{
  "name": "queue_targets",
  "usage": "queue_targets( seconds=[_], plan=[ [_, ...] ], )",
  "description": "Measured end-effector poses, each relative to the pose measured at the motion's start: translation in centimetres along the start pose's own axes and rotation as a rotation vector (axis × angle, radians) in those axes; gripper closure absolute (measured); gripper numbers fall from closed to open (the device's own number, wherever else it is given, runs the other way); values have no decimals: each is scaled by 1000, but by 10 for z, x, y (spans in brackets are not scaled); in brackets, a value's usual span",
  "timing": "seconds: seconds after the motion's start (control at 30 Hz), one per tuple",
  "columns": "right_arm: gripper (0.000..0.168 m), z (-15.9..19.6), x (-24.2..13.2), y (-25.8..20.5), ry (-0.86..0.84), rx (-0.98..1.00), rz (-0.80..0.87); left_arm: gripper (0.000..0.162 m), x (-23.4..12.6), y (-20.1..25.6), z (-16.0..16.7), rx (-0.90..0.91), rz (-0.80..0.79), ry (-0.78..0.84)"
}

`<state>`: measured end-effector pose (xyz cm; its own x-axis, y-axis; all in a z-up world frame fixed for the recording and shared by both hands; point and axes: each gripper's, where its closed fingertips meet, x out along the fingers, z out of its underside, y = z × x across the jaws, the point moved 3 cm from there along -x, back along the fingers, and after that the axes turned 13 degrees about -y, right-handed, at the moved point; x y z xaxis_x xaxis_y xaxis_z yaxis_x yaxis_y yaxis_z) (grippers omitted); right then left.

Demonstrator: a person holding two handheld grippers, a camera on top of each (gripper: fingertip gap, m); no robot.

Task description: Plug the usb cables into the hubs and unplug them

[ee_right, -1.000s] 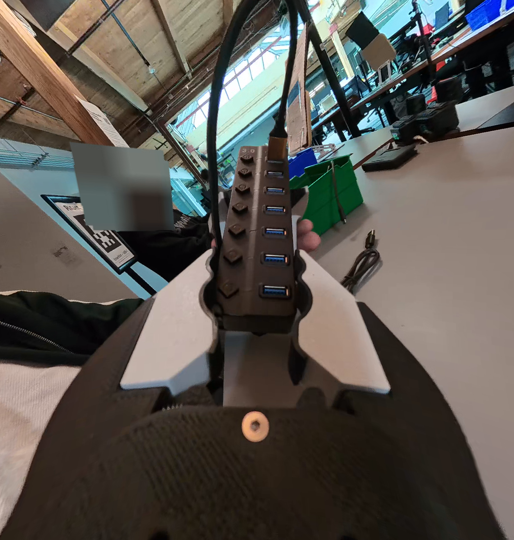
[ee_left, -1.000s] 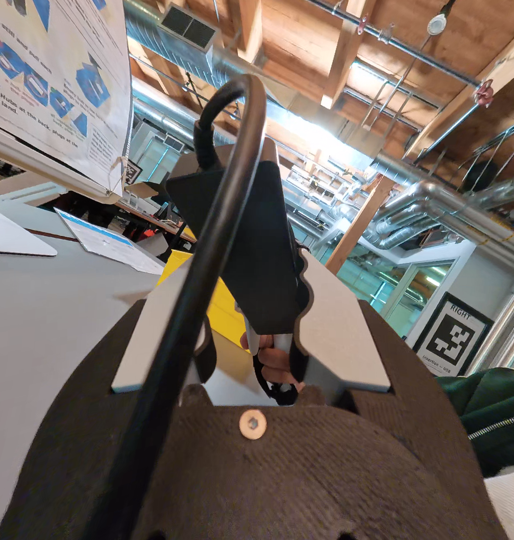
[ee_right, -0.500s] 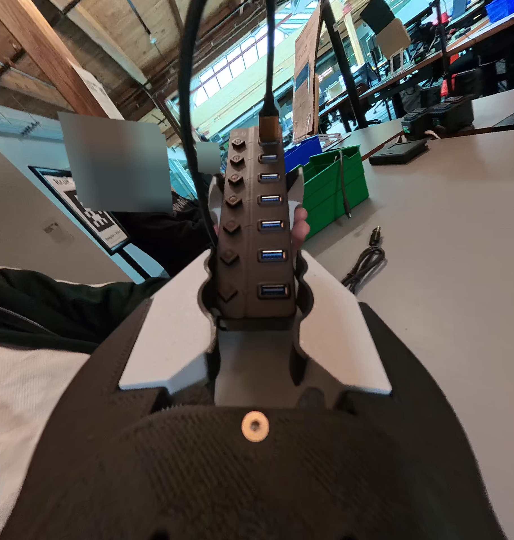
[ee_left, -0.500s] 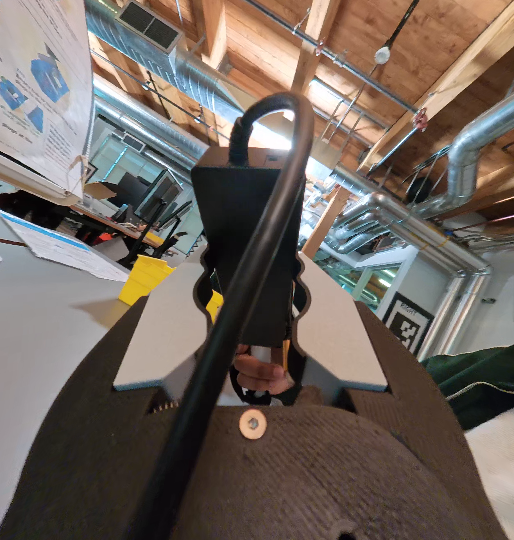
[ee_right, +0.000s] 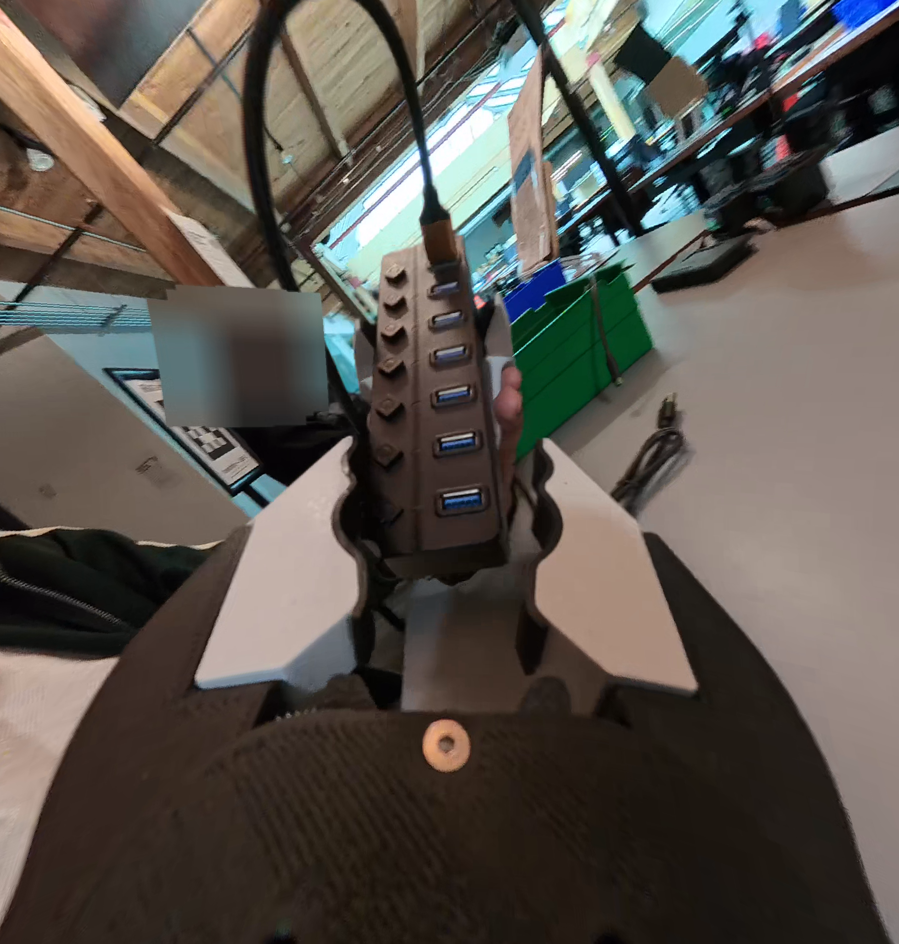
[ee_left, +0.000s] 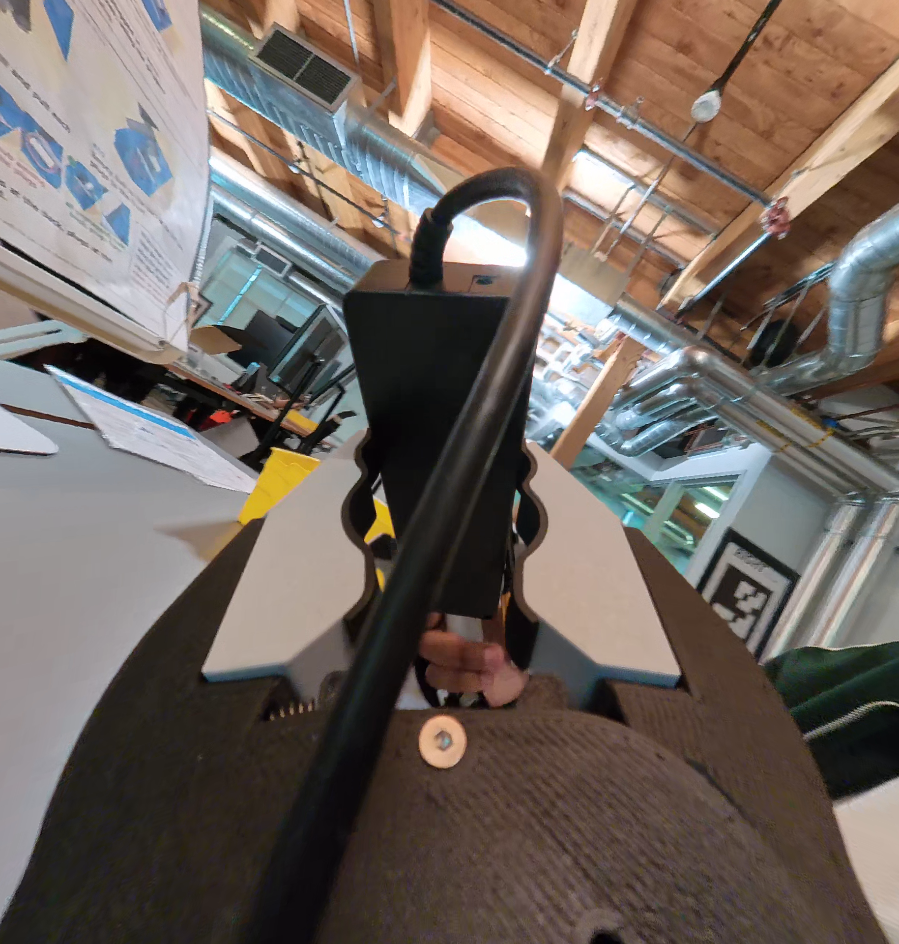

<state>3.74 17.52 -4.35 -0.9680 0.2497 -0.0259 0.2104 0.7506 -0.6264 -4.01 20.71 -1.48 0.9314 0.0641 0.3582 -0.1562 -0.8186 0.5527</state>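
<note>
A black USB hub with a row of blue ports and square buttons (ee_right: 427, 434) stands upright between both grippers. My left gripper (ee_left: 442, 459) is shut on it from the back; the left wrist view shows the hub's plain rear side (ee_left: 437, 408). My right gripper (ee_right: 447, 459) faces the port side, jaws slightly apart with a gap on each side of the hub. A thin cable with a copper-coloured plug (ee_right: 439, 240) sits in the top port. The hub's thick black cable (ee_left: 437, 511) arcs from its top end and runs down over my left gripper.
A coiled black cable (ee_right: 651, 459) lies on the grey table (ee_right: 769, 459). A green bin (ee_right: 575, 352) and a blue bin (ee_right: 534, 291) stand behind it. A yellow bin (ee_left: 278, 475) and paper sheets (ee_left: 146, 434) are on the left side. A person in a dark green jacket (ee_left: 845, 679) is close.
The right gripper's jaws have parted from the hub, which now leans a little between them. The left gripper has turned and still grips the hub.
</note>
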Motion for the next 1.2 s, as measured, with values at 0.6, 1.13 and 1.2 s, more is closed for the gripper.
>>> queue_targets(
  seconds=[0.6,1.13,1.2],
  plan=[
    [109,-38,94,-114,-239,-880,414,111,-5,-53,18,62,-348,-141],
    [133,-15,372,-45,-1036,-1184,118,111,-22,-76,3,-191,-289,-5],
    [134,3,386,-26,-1183,-1167,98,111,-20,-77,5,-222,-279,-9]
  ],
)
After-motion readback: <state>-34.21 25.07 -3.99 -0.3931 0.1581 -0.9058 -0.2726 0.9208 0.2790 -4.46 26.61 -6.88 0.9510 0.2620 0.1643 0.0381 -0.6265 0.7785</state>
